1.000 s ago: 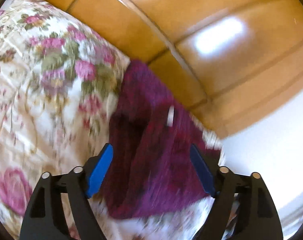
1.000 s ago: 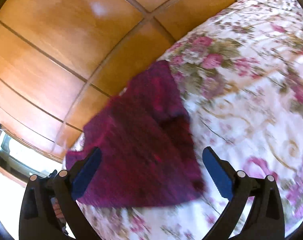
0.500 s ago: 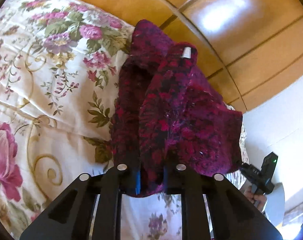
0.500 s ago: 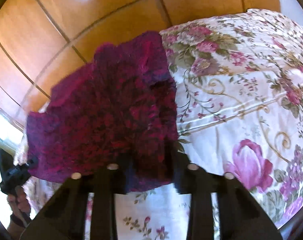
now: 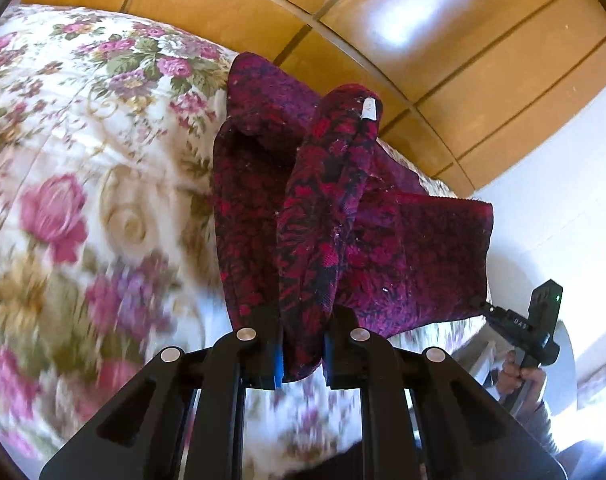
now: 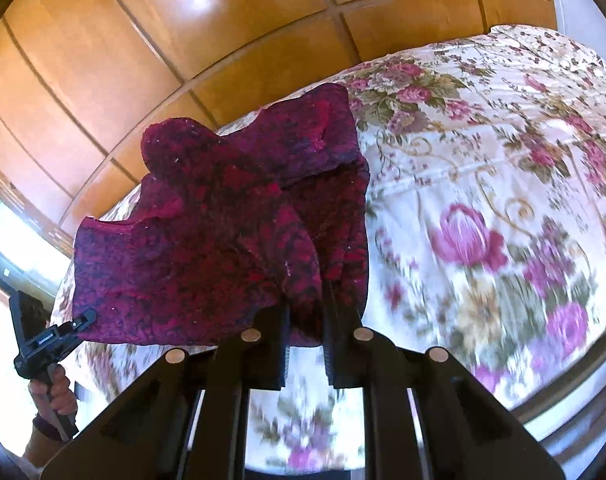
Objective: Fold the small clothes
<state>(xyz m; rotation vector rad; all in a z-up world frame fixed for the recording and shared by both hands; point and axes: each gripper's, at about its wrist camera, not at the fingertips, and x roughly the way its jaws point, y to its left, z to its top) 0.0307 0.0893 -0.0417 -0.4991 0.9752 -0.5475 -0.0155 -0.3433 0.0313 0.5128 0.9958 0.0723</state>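
The maroon knit garment point(image 5: 343, 216) hangs lifted over the near edge of the bed's floral bedspread point(image 5: 103, 128), its far end trailing on the cover toward the wooden wardrobe doors point(image 5: 443, 32). The left gripper point(image 5: 301, 344) has its fingers pinched tight on a bunched fold of the near hem. The right gripper point(image 6: 305, 336) has come down almost fully closed on the neighbouring part of that hem, with cloth packed between its fingers; it also shows at the edge of the left wrist view, in the person's hand point(image 5: 521, 376).

It looks soft, light and limp — a thick, slightly fuzzy knit that should sag wherever it is unsupported and is unlikely to slip from a firm pinch. Corners or hem edges seem the best places to take hold; a grip mid-panel would only gather it into a wad.

Its long axis runs away from both cameras, from the held hem to the far end, where a small white label point(image 5: 370, 109) shows — probably the neck.
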